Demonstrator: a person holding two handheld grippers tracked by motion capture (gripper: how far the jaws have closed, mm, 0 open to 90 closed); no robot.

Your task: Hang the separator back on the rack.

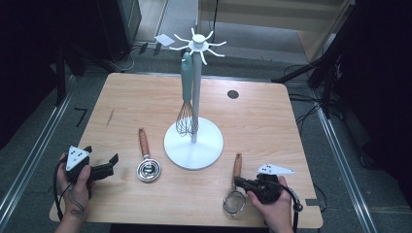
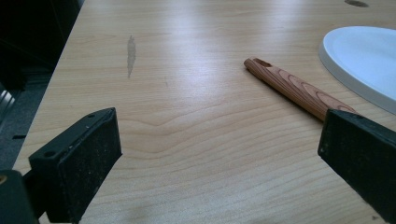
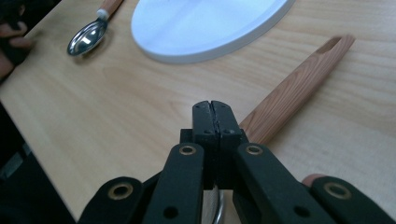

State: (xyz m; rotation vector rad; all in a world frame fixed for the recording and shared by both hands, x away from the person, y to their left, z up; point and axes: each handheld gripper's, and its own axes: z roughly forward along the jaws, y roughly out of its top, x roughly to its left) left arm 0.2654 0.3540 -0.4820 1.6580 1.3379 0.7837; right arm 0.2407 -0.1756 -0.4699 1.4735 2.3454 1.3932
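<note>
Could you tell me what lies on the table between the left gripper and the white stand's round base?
In the high view, a wooden-handled metal scoop lies between the left gripper and the stand base; otherwise the table there is bare wood.

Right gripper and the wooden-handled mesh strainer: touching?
Touching. In the right gripper view the right gripper is shut on the wooden-handled mesh strainer where handle meets metal.
</note>
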